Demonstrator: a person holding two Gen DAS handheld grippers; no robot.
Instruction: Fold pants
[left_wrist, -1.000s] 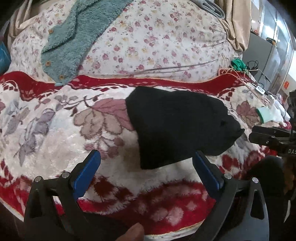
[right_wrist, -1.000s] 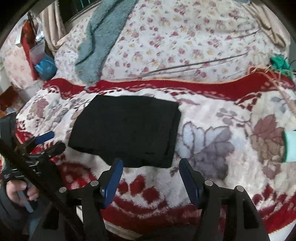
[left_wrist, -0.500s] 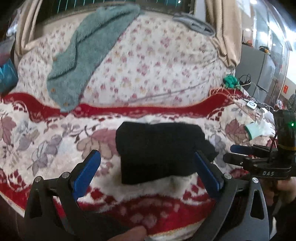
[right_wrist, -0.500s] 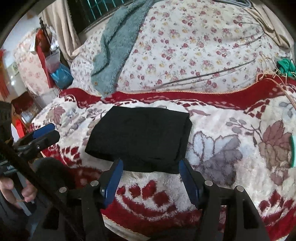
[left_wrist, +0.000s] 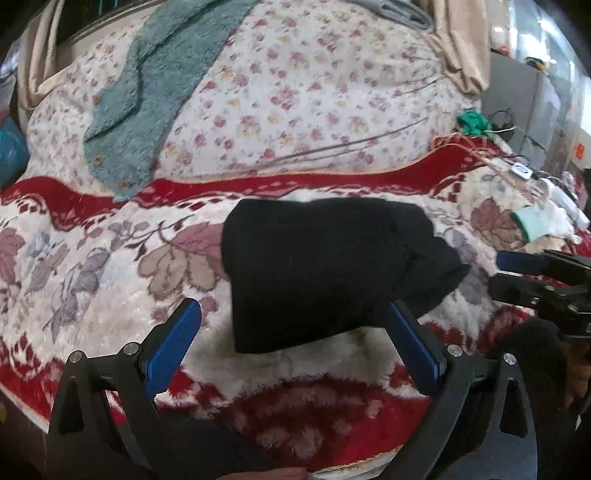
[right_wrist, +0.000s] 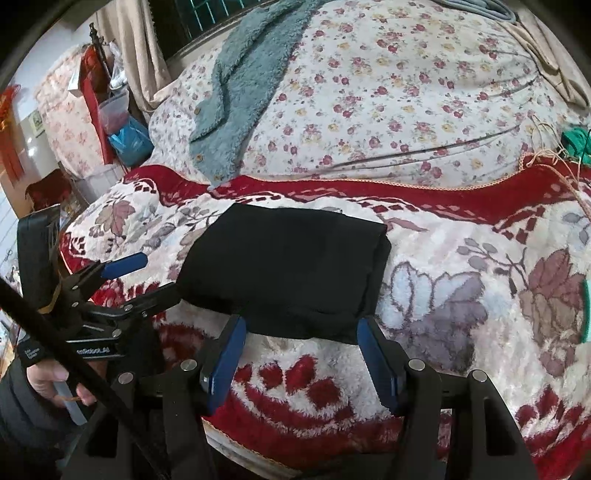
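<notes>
The black pants (left_wrist: 325, 273) lie folded into a compact rectangle on the red and white floral blanket (left_wrist: 110, 266); in the right wrist view the pants (right_wrist: 288, 273) show the same neat shape. My left gripper (left_wrist: 295, 325) hangs open just short of the bundle's near edge, holding nothing. My right gripper (right_wrist: 301, 328) is also open and empty at the near edge of the pants. The other gripper appears at the right (left_wrist: 532, 273) of the left wrist view and at the left (right_wrist: 136, 280) of the right wrist view, apart from the cloth.
A floral quilt (left_wrist: 314, 92) is heaped behind the blanket with a teal fleece garment (left_wrist: 147, 92) draped on it. A white and green glove (left_wrist: 539, 221) and cables lie at the far right. A person's hand (right_wrist: 51, 376) holds the left tool. The bed's front edge is close below.
Both grippers pulled back from the pants and then came slightly nearer again. The folded bundle has stayed in place and both grippers stayed open.
</notes>
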